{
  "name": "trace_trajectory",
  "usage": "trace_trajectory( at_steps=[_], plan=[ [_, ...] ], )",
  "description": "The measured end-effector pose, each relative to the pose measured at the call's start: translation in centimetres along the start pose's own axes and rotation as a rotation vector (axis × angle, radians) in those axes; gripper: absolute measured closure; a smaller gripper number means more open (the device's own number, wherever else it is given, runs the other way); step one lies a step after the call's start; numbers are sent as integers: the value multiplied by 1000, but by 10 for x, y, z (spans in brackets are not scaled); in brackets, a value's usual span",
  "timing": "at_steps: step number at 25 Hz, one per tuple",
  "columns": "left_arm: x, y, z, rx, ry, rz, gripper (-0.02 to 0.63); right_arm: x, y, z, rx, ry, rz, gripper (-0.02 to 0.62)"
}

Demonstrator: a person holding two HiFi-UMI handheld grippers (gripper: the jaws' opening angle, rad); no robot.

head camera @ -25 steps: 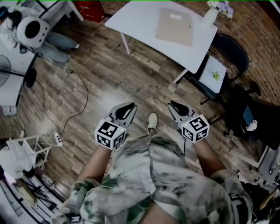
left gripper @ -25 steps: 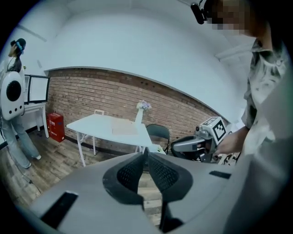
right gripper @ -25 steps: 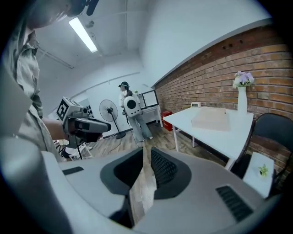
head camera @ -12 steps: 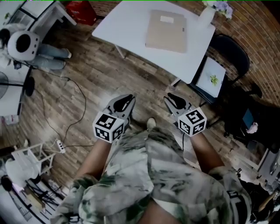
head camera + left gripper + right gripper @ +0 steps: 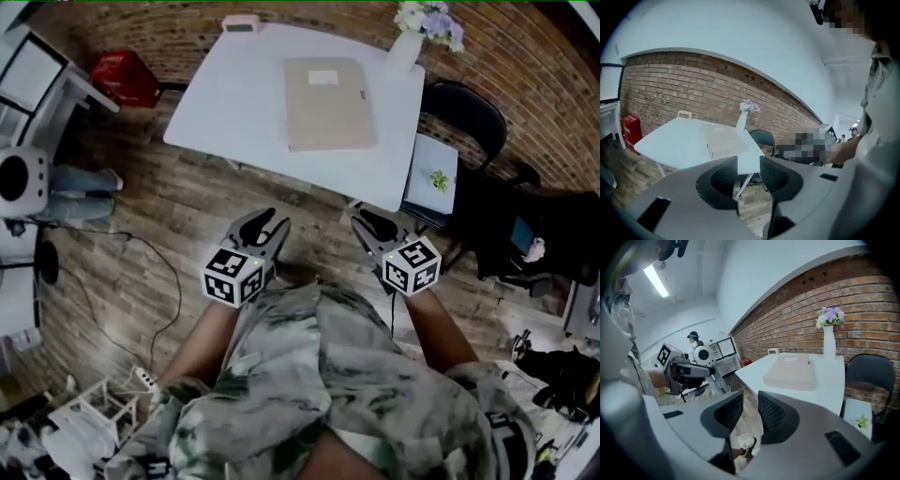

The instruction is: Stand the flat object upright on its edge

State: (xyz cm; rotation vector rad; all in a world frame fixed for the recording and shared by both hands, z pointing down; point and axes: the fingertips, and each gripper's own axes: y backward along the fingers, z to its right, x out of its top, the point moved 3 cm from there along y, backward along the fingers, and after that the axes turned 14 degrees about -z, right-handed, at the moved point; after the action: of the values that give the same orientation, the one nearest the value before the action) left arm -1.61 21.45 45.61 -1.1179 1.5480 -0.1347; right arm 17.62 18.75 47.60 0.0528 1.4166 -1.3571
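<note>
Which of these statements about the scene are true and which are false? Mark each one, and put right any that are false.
1. The folder lies flat on the table. True.
2. A vase of flowers stands at a corner of the table. True.
3. The left claw grips the folder. False: it is empty, its jaws opening, and it is short of the table.
4. The red box sits on the table. False: it sits on the floor by the brick wall.
5. The right claw rests on the table. False: it is held above the floor, empty, its jaws opening.
</note>
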Motion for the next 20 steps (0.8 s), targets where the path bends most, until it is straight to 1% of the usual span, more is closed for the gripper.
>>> trace_trajectory(
  at_steps=[2, 4, 8, 13, 16, 20],
  plan=[
    [21, -2, -25, -50, -35, -11, 463, 18, -13, 4, -48, -39, -4, 479],
    [37, -1, -49, -86, -60, -15, 460, 34, -29, 4, -77, -65, -13, 474],
    [58, 0, -100, -150, -97, -36, 457, 65, -64, 6, -129, -113, -16, 471],
    [77, -2, -159, -206, -103, -49, 457, 102, -99, 15, -206, -173, 5, 471],
    [84, -14, -180, -243, -104, -68, 457, 112, -107, 27, -253, -211, 6, 471],
    [99, -32, -198, -265, -68, -69, 457, 125, -113, 54, -290, -227, -13, 468]
  ],
)
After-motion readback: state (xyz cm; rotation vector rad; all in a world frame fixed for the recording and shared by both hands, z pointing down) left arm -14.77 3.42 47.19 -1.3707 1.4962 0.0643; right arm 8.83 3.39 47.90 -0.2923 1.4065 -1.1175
